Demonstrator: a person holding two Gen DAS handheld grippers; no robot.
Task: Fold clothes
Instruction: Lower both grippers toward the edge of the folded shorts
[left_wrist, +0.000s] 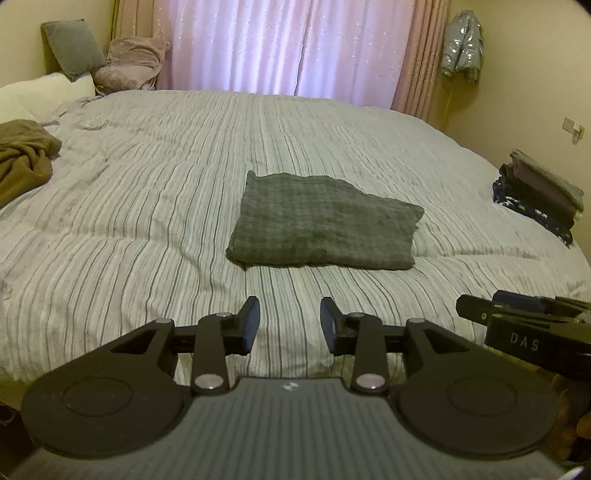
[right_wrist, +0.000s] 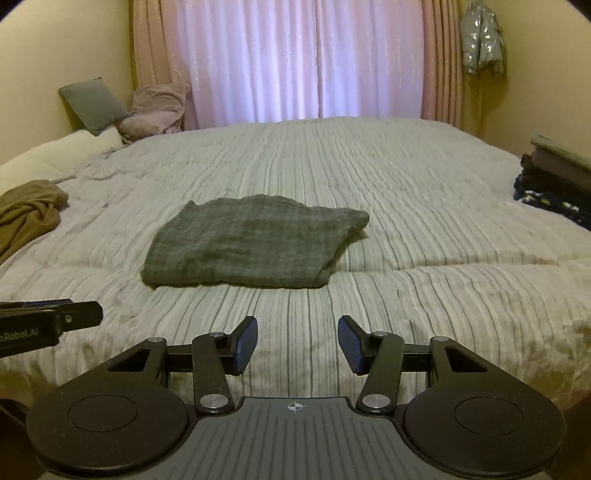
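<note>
A folded grey checked cloth (left_wrist: 321, 221) lies flat in the middle of the bed (left_wrist: 147, 184), on the striped cover. Both tools hang above the near edge of the bed, well apart from the cloth. The left tool (left_wrist: 290, 323) stands open with nothing between its pads, and so does the right tool (right_wrist: 297, 343). A stack of folded clothes (left_wrist: 539, 195) sits at the bed's right edge. A brown garment (left_wrist: 22, 162), perhaps a towel, lies crumpled at the left.
</note>
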